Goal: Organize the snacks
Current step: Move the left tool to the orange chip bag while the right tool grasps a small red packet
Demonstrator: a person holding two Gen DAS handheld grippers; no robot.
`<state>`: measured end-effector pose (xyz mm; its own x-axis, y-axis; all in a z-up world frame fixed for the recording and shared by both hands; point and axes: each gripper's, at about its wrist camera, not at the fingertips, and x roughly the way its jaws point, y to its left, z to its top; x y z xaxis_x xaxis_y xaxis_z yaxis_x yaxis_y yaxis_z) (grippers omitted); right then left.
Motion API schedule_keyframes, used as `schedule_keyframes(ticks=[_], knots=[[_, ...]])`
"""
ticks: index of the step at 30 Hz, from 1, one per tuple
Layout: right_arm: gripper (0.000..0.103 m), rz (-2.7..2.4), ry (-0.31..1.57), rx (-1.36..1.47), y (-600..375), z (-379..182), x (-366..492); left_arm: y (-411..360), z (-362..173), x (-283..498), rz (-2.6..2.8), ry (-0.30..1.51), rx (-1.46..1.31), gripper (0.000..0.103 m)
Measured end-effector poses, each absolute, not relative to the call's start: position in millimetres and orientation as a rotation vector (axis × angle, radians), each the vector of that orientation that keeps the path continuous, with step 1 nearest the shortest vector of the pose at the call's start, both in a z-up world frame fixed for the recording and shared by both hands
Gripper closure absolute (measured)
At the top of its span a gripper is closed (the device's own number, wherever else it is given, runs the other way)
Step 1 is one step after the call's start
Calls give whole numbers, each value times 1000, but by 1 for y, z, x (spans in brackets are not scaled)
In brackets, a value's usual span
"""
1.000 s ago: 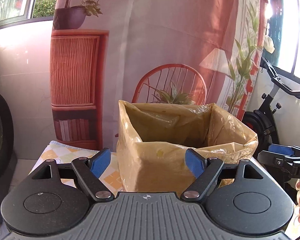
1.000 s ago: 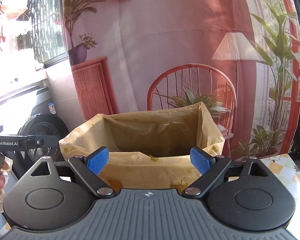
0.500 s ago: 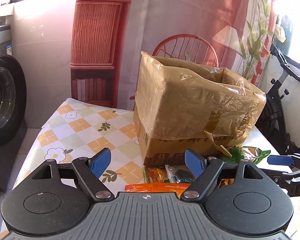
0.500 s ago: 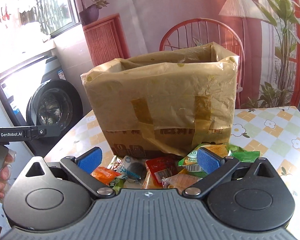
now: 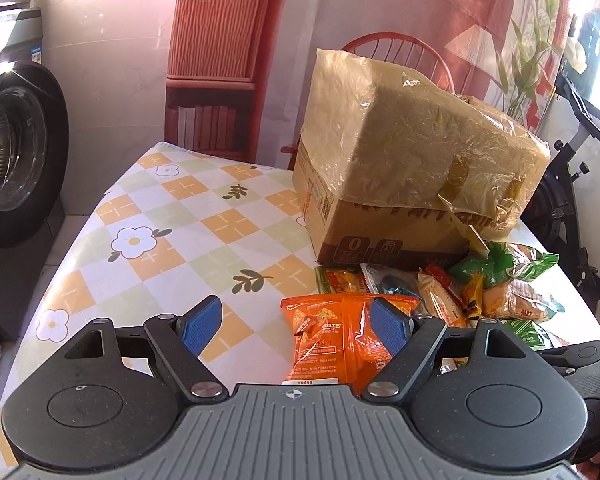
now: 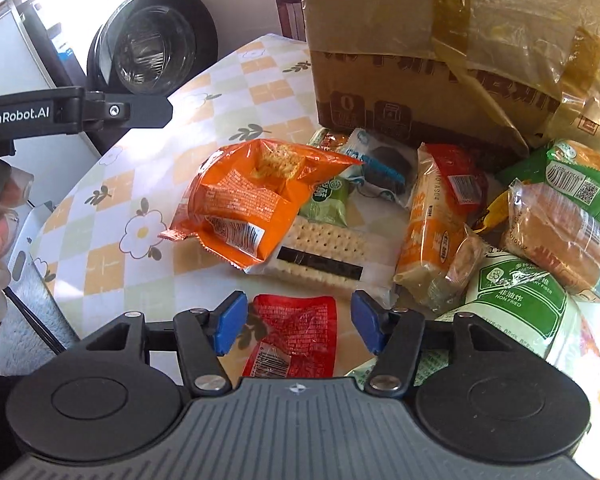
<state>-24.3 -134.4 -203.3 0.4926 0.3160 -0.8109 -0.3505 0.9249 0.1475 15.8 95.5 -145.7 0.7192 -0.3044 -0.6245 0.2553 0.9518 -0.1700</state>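
Snacks [image 6: 380, 216] were seen heaped on the checked, flower-printed tablecloth [image 5: 148, 220], filling the centre and right of the right wrist frame, just in front of a cardboard box [image 6: 440, 60] lined with yellowish plastic at the upper right. An orange packet [image 6: 244, 200] was laid at the left edge of the heap, partly over a cracker pack [image 6: 332, 248], and green packets [image 6: 516, 292] were piled at the right. A small red packet [image 6: 296, 336] was seen at the lower centre, flat on the cloth between the blue pads of the right gripper [image 6: 298, 326]; its jaws were closing, yet the pads were not pressed on the packet. In the left wrist frame the left gripper [image 5: 296, 326] was held with its jaws spread wide and nothing pinched, the orange packet [image 5: 340, 336] being seen behind its right pad at lower centre, the box [image 5: 412, 152] at the upper right. A washing machine [image 5: 16, 152] was seen at the left edge.
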Motion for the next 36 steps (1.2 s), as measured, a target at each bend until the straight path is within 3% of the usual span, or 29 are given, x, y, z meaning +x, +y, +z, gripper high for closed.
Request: schedule_keyframes(ticks=[7, 11, 19, 24, 26, 36], knots=[[46, 401, 1036, -139, -119, -218, -19, 95, -153, 10, -317, 706, -90, 20], [54, 411, 1057, -140, -117, -224, -18, 92, -156, 10, -324, 715, -87, 20], [59, 427, 1019, -121, -121, -223, -21, 87, -164, 11, -345, 744, -101, 20], [71, 451, 969, -98, -128, -209, -27, 83, -166, 13, -354, 760, -103, 20], [99, 453, 950, -81, -132, -205, -28, 82, -166, 14, -353, 760, -105, 20], [102, 493, 894, -33, -144, -189, -31, 80, -168, 16, -357, 776, -101, 20]])
